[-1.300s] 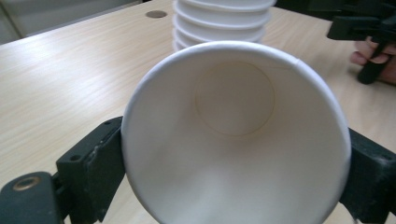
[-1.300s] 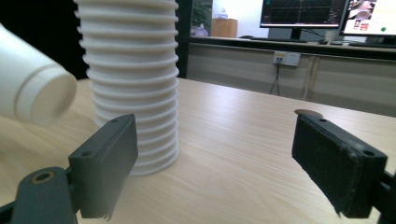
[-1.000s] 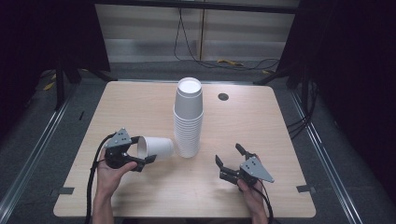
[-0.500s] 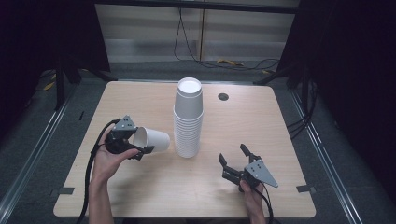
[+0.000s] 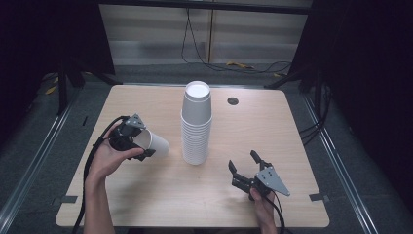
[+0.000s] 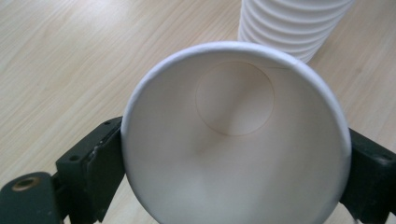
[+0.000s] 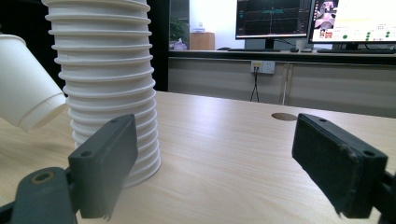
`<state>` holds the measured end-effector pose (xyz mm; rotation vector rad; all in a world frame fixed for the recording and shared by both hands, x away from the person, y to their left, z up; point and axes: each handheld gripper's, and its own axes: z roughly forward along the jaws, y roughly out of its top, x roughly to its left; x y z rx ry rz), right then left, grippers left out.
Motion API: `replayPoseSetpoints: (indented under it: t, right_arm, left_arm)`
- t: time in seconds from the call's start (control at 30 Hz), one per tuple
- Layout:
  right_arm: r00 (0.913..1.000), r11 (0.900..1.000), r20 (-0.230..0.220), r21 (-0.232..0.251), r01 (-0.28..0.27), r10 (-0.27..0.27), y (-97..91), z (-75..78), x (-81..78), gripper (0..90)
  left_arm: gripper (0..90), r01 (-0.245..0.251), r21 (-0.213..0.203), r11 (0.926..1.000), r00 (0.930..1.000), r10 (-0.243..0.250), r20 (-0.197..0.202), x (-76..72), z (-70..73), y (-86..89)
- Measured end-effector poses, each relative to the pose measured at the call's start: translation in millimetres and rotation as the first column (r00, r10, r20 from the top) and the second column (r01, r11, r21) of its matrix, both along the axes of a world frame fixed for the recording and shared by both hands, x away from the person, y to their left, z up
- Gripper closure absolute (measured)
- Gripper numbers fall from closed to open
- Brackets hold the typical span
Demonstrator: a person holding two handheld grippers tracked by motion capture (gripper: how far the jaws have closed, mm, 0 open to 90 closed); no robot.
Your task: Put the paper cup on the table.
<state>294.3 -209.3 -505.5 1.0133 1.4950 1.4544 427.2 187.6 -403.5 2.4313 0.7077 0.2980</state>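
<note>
1. the table (image 5: 146, 195) is a pale wooden top, and everything below is placed against the cup stack that stands on it.
2. the cup stack (image 5: 196, 124) is a tall upright tower of white paper cups near the table's middle; the right gripper view shows its ribbed rims (image 7: 105, 70) resting on the wood.
3. the single cup (image 5: 153, 144) is just left of the stack, lifted off the table and tipped on its side, its base toward the stack but not touching it. the left gripper view looks straight into its open mouth (image 6: 233, 135).
4. the left gripper (image 5: 136, 141) is left of the stack, clenched on the single cup, one black jaw on each side of its rim.
5. the right gripper (image 5: 242, 171) is to the right of the stack and nearer the person, low over the table, its jaws spread wide and grasping nothing.
6. a small dark round hole (image 5: 233, 101) is in the tabletop behind and right of the stack.
</note>
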Motion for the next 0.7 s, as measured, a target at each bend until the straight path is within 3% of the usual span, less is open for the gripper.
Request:
replayPoseSetpoints:
  t: [0.03, 0.1, 0.13, 0.27, 0.37, 0.4, 0.5, 0.63, 0.7]
  right_arm:
    - [1.0000, 1.0000, 0.000, 0.000, 0.000, 0.000, 0.0, 0.0, -0.1, 14.3]
    - [1.0000, 1.0000, -0.002, -0.001, -0.007, 0.007, -0.3, 0.1, 0.0, 14.2]
    - [1.0000, 1.0000, -0.002, -0.001, -0.007, 0.007, -0.3, 0.1, 0.0, 14.2]
    - [1.0000, 1.0000, -0.001, -0.001, -0.009, 0.009, -0.3, 0.0, 0.0, 14.3]
    - [0.9999, 1.0000, -0.001, 0.001, -0.010, 0.010, -0.2, 0.0, 0.1, 14.2]
    - [0.9999, 0.9999, -0.001, 0.001, -0.010, 0.010, -0.2, 0.0, 0.1, 14.2]
    - [0.9999, 0.9999, -0.002, 0.001, -0.014, 0.014, -0.3, 0.0, 0.3, 14.0]
    - [0.9999, 0.9999, -0.001, 0.000, -0.016, 0.016, -0.3, 0.0, 0.3, 14.0]
    - [0.9999, 0.9999, -0.002, 0.000, -0.016, 0.016, -0.3, 0.0, 0.4, 14.0]
  left_arm:
    - [9.3, 0.004, 0.022, 0.9998, 1.0000, -0.004, -0.001, 2.6, 2.0, -0.7]
    - [9.3, 0.001, 0.025, 0.9997, 0.9999, -0.001, -0.012, 5.6, 4.3, -1.9]
    - [9.3, 0.025, 0.056, 0.9982, 0.9994, -0.023, -0.024, 8.0, 6.7, -1.5]
    - [9.2, 0.031, 0.101, 0.9944, 0.9981, -0.025, -0.055, 14.1, 6.8, -3.3]
    - [9.2, 0.049, 0.189, 0.9808, 0.9966, -0.036, -0.075, 20.0, 6.4, -5.4]
    - [9.2, 0.035, 0.194, 0.9803, 0.9970, -0.021, -0.074, 20.6, 5.7, -6.6]
    - [9.1, 0.057, 0.228, 0.9721, 0.9931, -0.032, -0.113, 25.3, 4.1, -9.3]
    - [9.0, 0.060, 0.302, 0.9515, 0.9917, -0.023, -0.127, 29.5, 0.8, -14.1]
    - [8.9, 0.061, 0.301, 0.9515, 0.9900, -0.020, -0.140, 30.9, -1.9, -16.1]
